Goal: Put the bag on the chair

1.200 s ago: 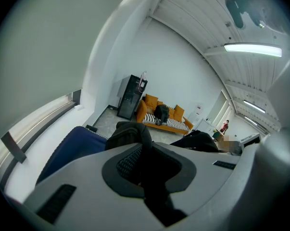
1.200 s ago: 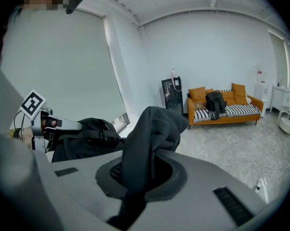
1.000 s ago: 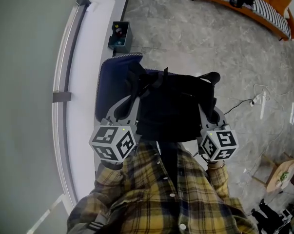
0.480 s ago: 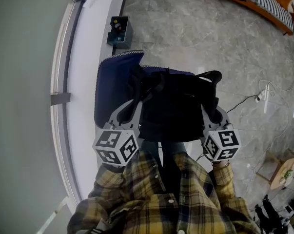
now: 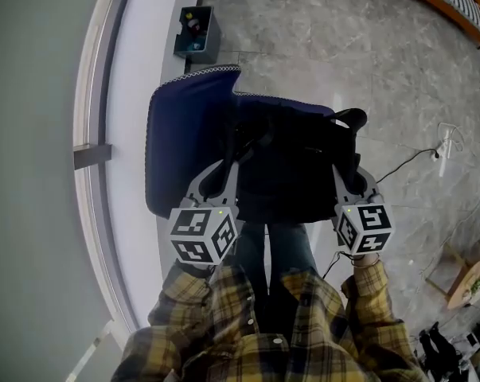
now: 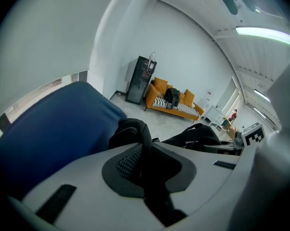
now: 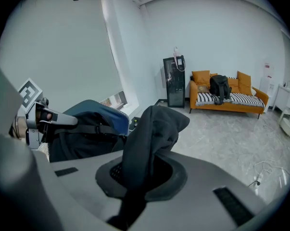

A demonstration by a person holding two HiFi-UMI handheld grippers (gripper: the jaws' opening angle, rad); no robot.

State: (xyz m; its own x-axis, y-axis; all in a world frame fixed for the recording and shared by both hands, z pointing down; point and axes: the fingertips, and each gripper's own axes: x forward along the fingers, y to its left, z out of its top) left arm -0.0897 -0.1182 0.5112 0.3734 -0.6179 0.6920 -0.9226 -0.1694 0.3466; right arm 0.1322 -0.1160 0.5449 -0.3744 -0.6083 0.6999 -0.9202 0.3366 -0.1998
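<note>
Now black bag (image 5: 291,169) hangs crosswise over blue chair (image 5: 176,150); left tool (image 5: 226,164), right tool (image 5: 345,164) each pinching its strap (image 7: 152,129).

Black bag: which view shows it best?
Head view: the whole black bag shows, held between the left hand-held gripper and right hand-held gripper at the blue chair. Left gripper view gives a clamped strap and the bag's top; right gripper view, the other strap and one side.

matt black cloth bag (image 5: 291,169), blue fabric chair (image 5: 178,146)
</note>
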